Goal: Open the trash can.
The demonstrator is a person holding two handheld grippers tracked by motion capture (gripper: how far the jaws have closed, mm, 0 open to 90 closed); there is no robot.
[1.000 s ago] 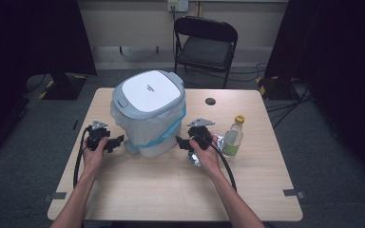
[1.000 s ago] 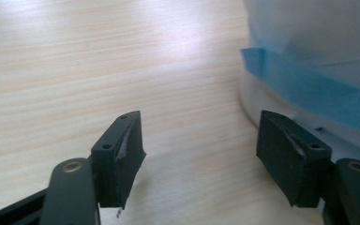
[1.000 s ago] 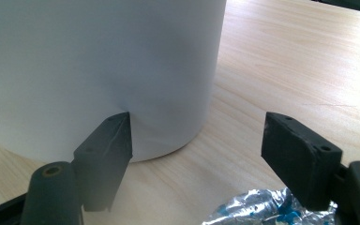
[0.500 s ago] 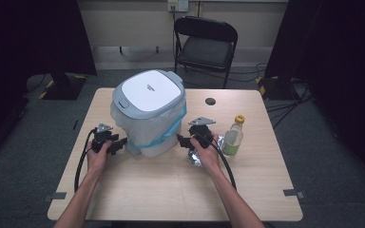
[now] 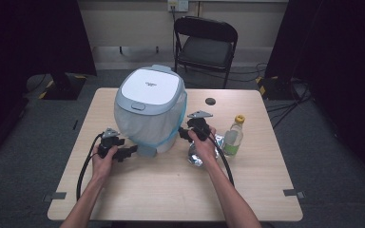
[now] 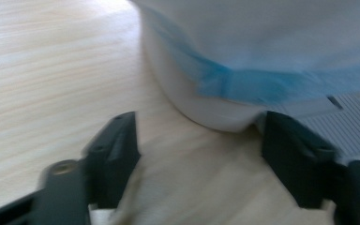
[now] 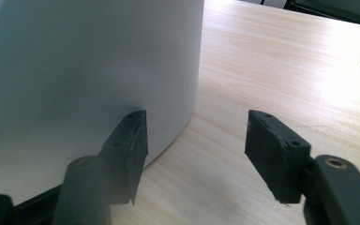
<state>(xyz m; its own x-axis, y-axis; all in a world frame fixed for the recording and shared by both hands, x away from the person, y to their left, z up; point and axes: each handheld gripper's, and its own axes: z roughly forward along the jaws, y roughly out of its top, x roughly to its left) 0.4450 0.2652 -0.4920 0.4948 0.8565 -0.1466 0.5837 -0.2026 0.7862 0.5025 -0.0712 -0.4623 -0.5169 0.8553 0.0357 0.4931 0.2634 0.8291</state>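
Observation:
A white pedal bin [image 5: 149,111] with a flat lid stands mid-table, lined with a thin bag whose blue band [image 6: 262,82] hangs near its base. My left gripper [image 5: 131,152] lies low at the bin's front left, open, its jaws wide on either side of the bin's foot [image 6: 215,117], beside the grey ribbed pedal [image 6: 351,126]. My right gripper [image 5: 183,133] is at the bin's right side, open too; in the right gripper view one pad [image 7: 131,140] sits close against the white wall [image 7: 89,70]. Neither gripper holds anything.
A clear bottle [image 5: 233,135] with a yellow cap stands right of the right hand, with crumpled foil [image 5: 197,157] under the wrist. A dark round hole [image 5: 210,100] marks the table farther back. A black folding chair [image 5: 204,45] stands behind the table.
My left gripper has slid right and a little nearer, up to the bin's pedal. The right gripper has hardly moved. Both stay open.

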